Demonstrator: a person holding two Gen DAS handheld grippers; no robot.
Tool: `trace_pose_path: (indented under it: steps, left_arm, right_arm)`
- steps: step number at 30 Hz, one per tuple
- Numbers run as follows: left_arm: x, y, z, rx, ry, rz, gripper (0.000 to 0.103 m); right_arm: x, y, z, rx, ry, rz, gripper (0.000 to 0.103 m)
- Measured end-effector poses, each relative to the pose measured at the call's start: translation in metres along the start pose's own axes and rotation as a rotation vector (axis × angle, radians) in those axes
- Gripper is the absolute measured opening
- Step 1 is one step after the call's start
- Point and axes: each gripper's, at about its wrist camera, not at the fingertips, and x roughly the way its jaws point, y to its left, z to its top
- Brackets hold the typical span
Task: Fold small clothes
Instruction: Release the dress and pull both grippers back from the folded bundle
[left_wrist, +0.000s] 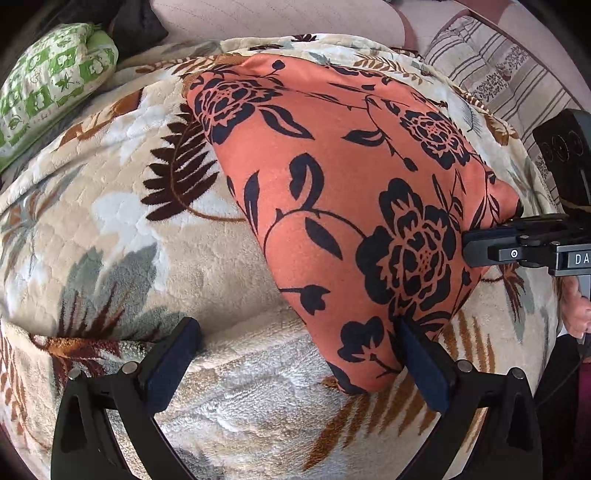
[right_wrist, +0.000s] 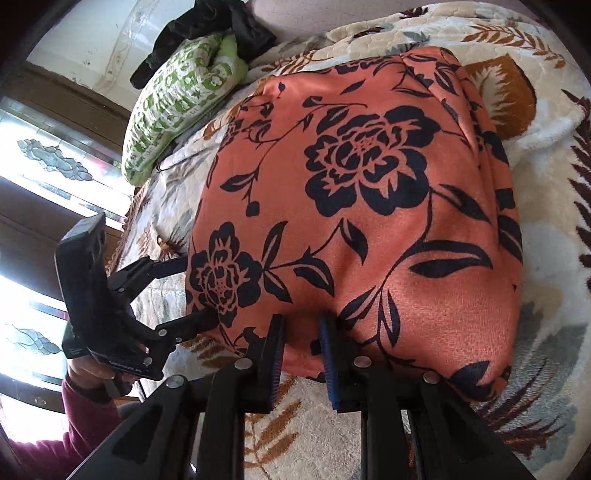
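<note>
An orange garment with black flowers (left_wrist: 351, 206) lies folded on a plush leaf-patterned blanket (left_wrist: 147, 240). It also shows in the right wrist view (right_wrist: 369, 221). My left gripper (left_wrist: 299, 332) is open wide at the garment's near corner, its right finger (left_wrist: 421, 354) against the cloth's edge; in the right wrist view it (right_wrist: 192, 288) stands open at the garment's left edge. My right gripper (right_wrist: 301, 332) is shut on the garment's near edge, with cloth pinched between the pads. In the left wrist view it (left_wrist: 476, 243) reaches in from the right onto the cloth.
A green and white patterned bundle (left_wrist: 55, 77) lies at the blanket's far edge, with dark clothing (right_wrist: 207, 33) behind it. A striped cushion (left_wrist: 498, 74) sits at the far right. A window (right_wrist: 44, 177) is at the left. The person's hand (right_wrist: 96, 369) holds the left gripper.
</note>
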Motion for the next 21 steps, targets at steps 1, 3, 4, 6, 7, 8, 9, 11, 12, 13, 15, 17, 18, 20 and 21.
trace_pose_path:
  steps: [1,3,4,6,7,8,9,11,12,13,15,17,18,20,21]
  left_arm:
    - [0.000,0.001,0.000,-0.006,0.001,-0.004,0.103]
    - [-0.001,0.002,0.000,-0.010,-0.002,-0.013,0.103]
    - [-0.003,0.002,0.001,-0.011,-0.009,-0.018,0.103]
    - [-0.011,0.005,0.001,-0.015,-0.032,-0.046,0.103]
    - [-0.019,0.007,0.001,-0.019,-0.058,-0.072,0.103]
    - [-0.027,0.009,0.002,-0.028,-0.095,-0.101,0.103]
    - [-0.036,0.012,0.003,-0.045,-0.132,-0.133,0.103]
    - [-0.047,0.020,0.005,-0.091,-0.182,-0.190,0.103]
    - [-0.048,0.024,0.006,-0.114,-0.194,-0.197,0.103]
    - [-0.048,0.028,0.006,-0.134,-0.199,-0.186,0.103]
    - [-0.039,0.032,0.008,-0.164,-0.178,-0.139,0.103]
    - [-0.021,0.030,0.010,-0.190,-0.113,-0.096,0.103]
    - [-0.010,0.025,0.011,-0.191,-0.079,-0.081,0.103]
    - [-0.003,0.021,0.011,-0.203,-0.079,-0.114,0.103]
    - [-0.004,0.020,0.013,-0.201,-0.076,-0.116,0.103]
  right_arm:
    - [0.000,0.001,0.001,-0.008,0.004,-0.002,0.023]
    - [0.000,-0.002,0.004,-0.003,0.013,0.018,0.023]
    - [-0.002,-0.002,0.007,-0.001,0.018,0.032,0.023]
    - [-0.014,-0.007,0.009,0.008,0.015,0.068,0.023]
    - [-0.023,-0.010,0.009,0.015,-0.006,0.084,0.023]
    - [-0.034,-0.013,0.009,0.014,-0.035,0.076,0.023]
    - [-0.045,-0.018,0.008,0.014,-0.061,0.047,0.023]
    - [-0.059,-0.031,0.008,0.042,-0.080,0.006,0.023]
    - [-0.062,-0.038,0.008,0.065,-0.080,0.004,0.023]
    - [-0.063,-0.044,0.008,0.083,-0.079,0.002,0.023]
    - [-0.059,-0.052,0.007,0.100,-0.058,-0.004,0.023]
    - [-0.046,-0.055,0.006,0.102,-0.021,-0.034,0.023]
    - [-0.042,-0.053,0.006,0.099,-0.021,-0.050,0.023]
    - [-0.042,-0.046,0.007,0.079,-0.019,-0.074,0.023]
    - [-0.043,-0.046,0.009,0.077,-0.019,-0.071,0.023]
